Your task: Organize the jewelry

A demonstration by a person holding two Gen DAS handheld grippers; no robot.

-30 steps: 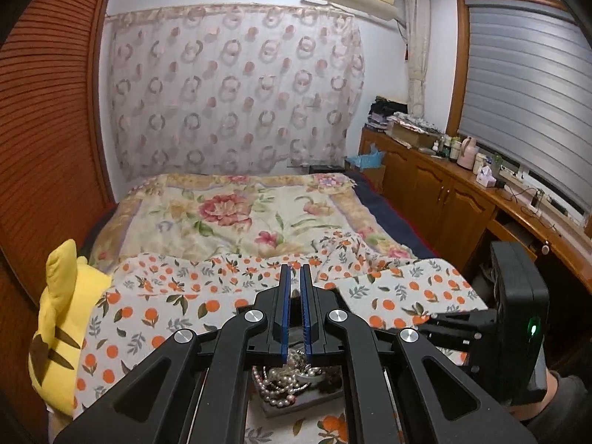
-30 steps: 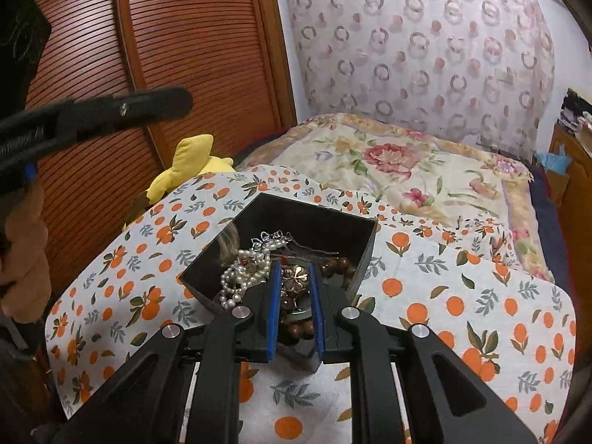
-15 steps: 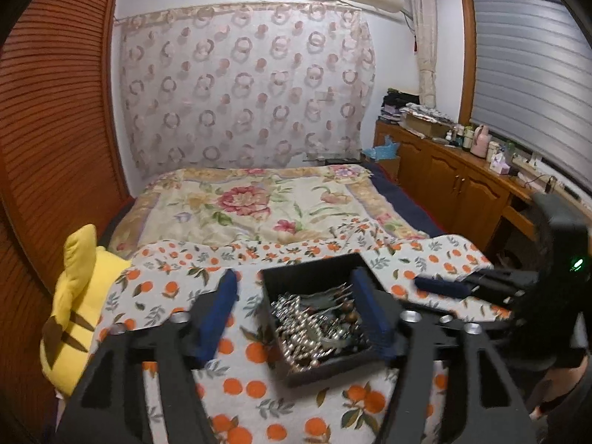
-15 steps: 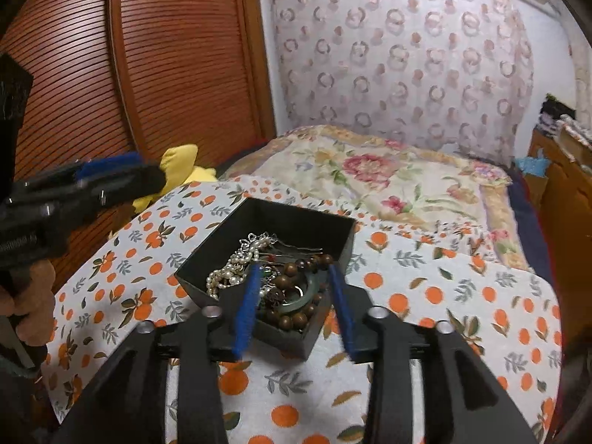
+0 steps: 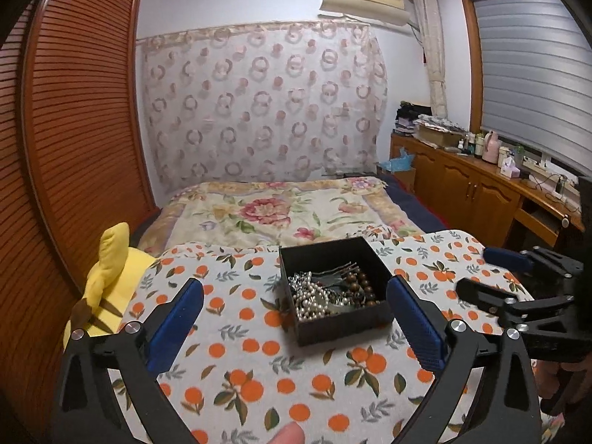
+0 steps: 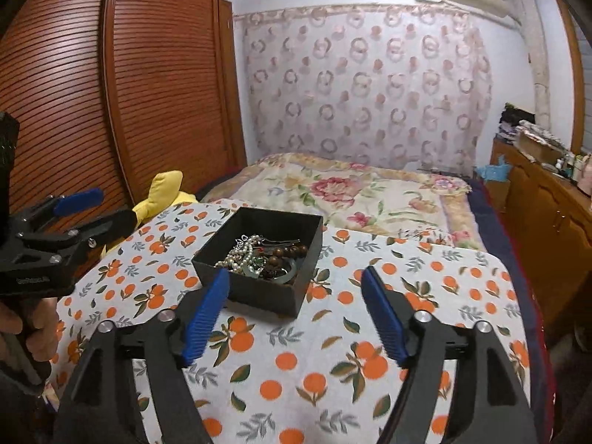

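A black open box stands on an orange-print cloth. It holds a tangle of jewelry: a pearl strand, brown wooden beads, a green bangle, silver hairpins. My left gripper is wide open and empty, above the cloth just in front of the box. My right gripper is wide open and empty, also just in front of the box. Each gripper shows in the other's view, the right one and the left one.
A yellow plush toy lies at the cloth's left edge. A floral bedspread lies behind. A slatted wooden wardrobe stands at the left, wooden cabinets at the right.
Both grippers have opened from shut to wide open and drawn back and up from the box. The jewelry stays in the box.
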